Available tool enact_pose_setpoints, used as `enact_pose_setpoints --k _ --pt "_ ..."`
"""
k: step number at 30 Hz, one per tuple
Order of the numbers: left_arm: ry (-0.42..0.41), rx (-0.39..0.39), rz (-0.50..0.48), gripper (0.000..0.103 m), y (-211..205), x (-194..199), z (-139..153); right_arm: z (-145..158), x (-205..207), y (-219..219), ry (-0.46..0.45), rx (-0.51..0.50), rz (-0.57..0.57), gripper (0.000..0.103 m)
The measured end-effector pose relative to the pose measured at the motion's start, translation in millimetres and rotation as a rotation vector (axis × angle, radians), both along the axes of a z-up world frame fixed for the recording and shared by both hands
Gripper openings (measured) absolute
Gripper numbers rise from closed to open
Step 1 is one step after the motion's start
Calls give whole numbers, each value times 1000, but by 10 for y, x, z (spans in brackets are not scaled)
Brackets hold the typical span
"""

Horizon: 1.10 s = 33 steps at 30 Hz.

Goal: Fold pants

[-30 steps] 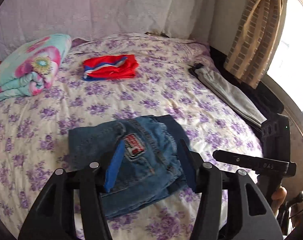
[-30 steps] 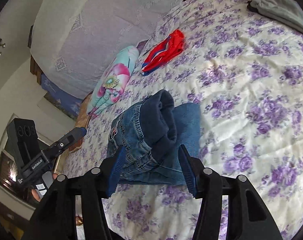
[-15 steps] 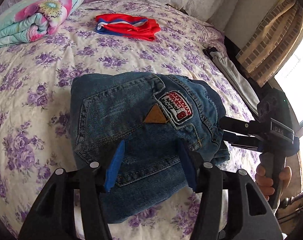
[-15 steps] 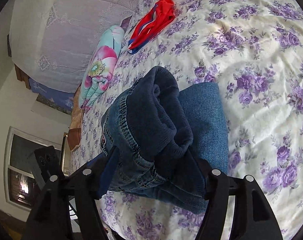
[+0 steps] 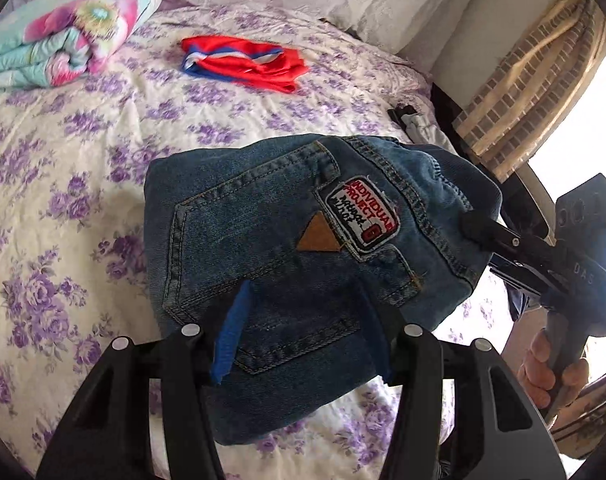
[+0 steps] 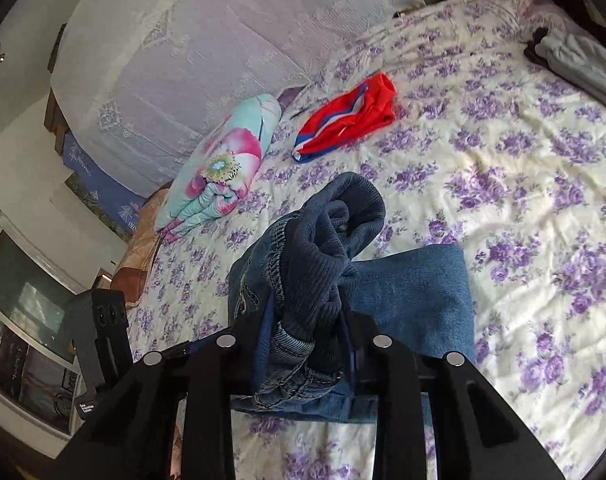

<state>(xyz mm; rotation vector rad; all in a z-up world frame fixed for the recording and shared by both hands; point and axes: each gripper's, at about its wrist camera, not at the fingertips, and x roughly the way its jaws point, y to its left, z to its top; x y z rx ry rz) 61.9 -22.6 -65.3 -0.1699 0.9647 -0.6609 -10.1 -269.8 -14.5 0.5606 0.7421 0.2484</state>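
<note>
The folded blue denim pants with a red-and-white patch are lifted off the flowered bed. My left gripper has its fingers around the near edge of the bundle, closed on it. My right gripper is shut on the waistband end of the pants; it also shows in the left wrist view at the bundle's right side. A lower denim layer hangs down toward the bed.
A red-and-blue folded garment lies at the far middle of the bed. A rolled floral blanket sits far left. Grey pants lie along the bed's right edge, beside a curtain and window.
Both grippers closed on the denim bundle and lifted it off the bed. The right gripper's jaws narrowed on the waistband. The bundle now hangs between the two grippers.
</note>
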Motion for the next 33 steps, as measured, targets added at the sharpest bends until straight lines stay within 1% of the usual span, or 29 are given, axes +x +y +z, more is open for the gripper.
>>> enact_pose_setpoints --k 2,3,4,6,7,8,9,10,11,12,14,16,17,19,20,21,22,23,24,26,27,28,29,31,32,33 --pt "-30 20 -20 54 -111 -77 104 -18 -147 -145 2 -11 -63 30" --pt "-26 43 -22 57 -169 -71 96 -106 -164 -234 25 -10 -91 30" --pt "-7 81 -16 60 -243 -25 31 -260 -138 -339 67 6 -116 30" --pt "54 128 -13 60 -363 132 -225 -671 7 -481 161 42 -134 30" --pt "55 154 -7 60 -420 179 -340 -836 54 -512 183 45 -132 34" --pt "21 191 -2 61 -498 183 -406 -904 62 -517 179 48 -122 36" --pt "-22 232 2 62 -559 139 -410 -870 53 -515 173 27 -111 37" --pt "-51 266 8 62 -605 86 -382 -811 55 -487 184 -11 -93 43" --pt "-60 283 11 62 -616 52 -351 -750 57 -460 201 -54 -77 49" --pt "-60 285 10 62 -605 40 -319 -676 50 -450 215 -92 -68 53" --pt "-39 250 6 61 -521 26 -254 -496 -16 -422 197 -159 -66 55" --pt "-34 213 9 60 -419 -36 -151 -248 -108 -355 144 -287 -102 55" --pt "-52 201 14 60 -361 -99 -75 -140 -150 -318 105 -338 -121 55" --pt "-89 180 17 60 -242 -260 83 17 -162 -237 26 -404 -118 55" --pt "-96 158 10 60 -176 -342 149 57 -128 -189 6 -433 -111 50" --pt "-93 129 -3 61 -120 -412 196 71 -56 -126 0 -456 -93 42" --pt "-87 107 -9 61 -75 -473 224 70 40 -70 6 -463 -60 18" --pt "-77 94 -7 61 -39 -511 224 50 149 -9 17 -460 -26 8" --pt "-69 88 -3 61 -24 -533 201 17 264 51 23 -468 -2 9" --pt "-54 95 4 60 -33 -531 101 -60 448 176 52 -534 3 9" --pt "-38 92 6 60 -47 -510 31 -154 561 200 94 -551 15 10" --pt "-14 78 2 60 -56 -481 -54 -278 669 200 149 -551 23 10" --pt "14 68 -8 60 -70 -447 -161 -387 747 195 183 -564 19 10" --pt "50 93 -12 56 -128 -412 -368 -505 782 283 195 -599 40 10" --pt "38 115 -13 56 -158 -441 -417 -498 778 353 213 -628 45 10" --pt "13 146 -18 56 -191 -492 -423 -389 819 365 231 -662 52 11"
